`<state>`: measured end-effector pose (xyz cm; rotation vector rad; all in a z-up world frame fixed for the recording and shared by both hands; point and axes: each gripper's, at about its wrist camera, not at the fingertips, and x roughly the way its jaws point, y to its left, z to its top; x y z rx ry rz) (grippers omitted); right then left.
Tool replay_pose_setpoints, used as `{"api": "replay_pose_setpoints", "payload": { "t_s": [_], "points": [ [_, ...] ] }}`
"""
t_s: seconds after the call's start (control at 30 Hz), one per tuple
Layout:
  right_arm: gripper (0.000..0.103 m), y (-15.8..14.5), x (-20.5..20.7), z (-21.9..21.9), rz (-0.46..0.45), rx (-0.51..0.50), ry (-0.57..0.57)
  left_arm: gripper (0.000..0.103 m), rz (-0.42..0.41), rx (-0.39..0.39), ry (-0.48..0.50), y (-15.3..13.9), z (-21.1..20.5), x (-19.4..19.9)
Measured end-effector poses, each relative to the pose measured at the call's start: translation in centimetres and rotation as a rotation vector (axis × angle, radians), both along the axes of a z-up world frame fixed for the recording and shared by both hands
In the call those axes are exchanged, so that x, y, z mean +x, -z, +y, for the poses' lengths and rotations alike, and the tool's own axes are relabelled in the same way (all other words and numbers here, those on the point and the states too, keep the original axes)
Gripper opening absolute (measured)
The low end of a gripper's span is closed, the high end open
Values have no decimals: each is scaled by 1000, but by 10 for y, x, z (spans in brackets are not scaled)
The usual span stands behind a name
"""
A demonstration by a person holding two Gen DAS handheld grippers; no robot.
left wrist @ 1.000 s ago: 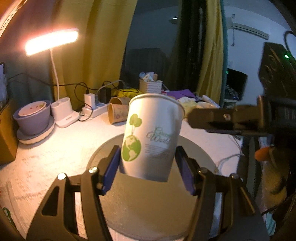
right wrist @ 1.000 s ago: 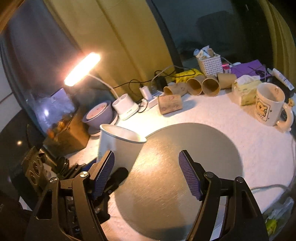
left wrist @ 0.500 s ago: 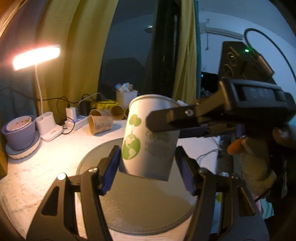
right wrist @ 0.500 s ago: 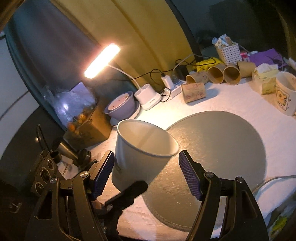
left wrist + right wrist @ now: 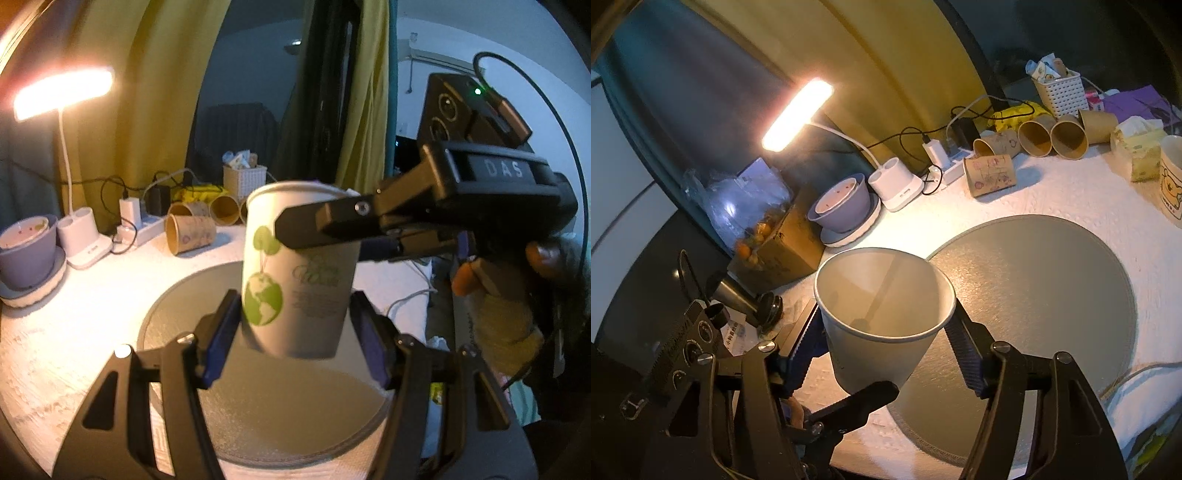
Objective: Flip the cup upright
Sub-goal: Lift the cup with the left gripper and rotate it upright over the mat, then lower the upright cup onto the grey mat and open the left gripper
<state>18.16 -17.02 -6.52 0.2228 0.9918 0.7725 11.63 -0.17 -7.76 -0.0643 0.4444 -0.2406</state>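
A white paper cup (image 5: 299,273) with a green globe and tree print is held mouth up, slightly tilted, above a round grey mat (image 5: 280,413). My left gripper (image 5: 295,343) is shut on its lower part. My right gripper (image 5: 886,339) has its fingers on both sides of the cup's rim (image 5: 882,295), close to or touching it. In the left wrist view one black finger of the right gripper (image 5: 325,225) crosses in front of the cup near its top. The cup's inside shows empty in the right wrist view.
A lit desk lamp (image 5: 62,92), a purple bowl (image 5: 842,206), a white charger stand (image 5: 897,184), several brown paper cups lying on their sides (image 5: 990,173), a white basket (image 5: 1060,92), a tissue pack (image 5: 1137,147) and a bear mug (image 5: 1171,177) ring the mat on the white table.
My right gripper has moved in around the cup's top, from beside it to straddling it. The left gripper kept hold of the cup and swung slightly.
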Motion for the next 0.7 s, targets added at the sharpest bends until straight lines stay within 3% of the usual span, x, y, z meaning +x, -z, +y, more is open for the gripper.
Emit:
{"api": "replay_pose_setpoints", "payload": {
  "t_s": [0.27, 0.47, 0.7],
  "points": [
    [69, -1, 19, 2, -111, -105, 47, 63, 129, 9, -102, 20, 23, 21],
    [69, 20, 37, -1, -187, -237, 106, 63, 178, -24, -215, 31, 52, 32],
    [69, 47, 57, 9, -220, -324, 111, 63, 222, -61, -257, 41, 71, 42]
  ]
}}
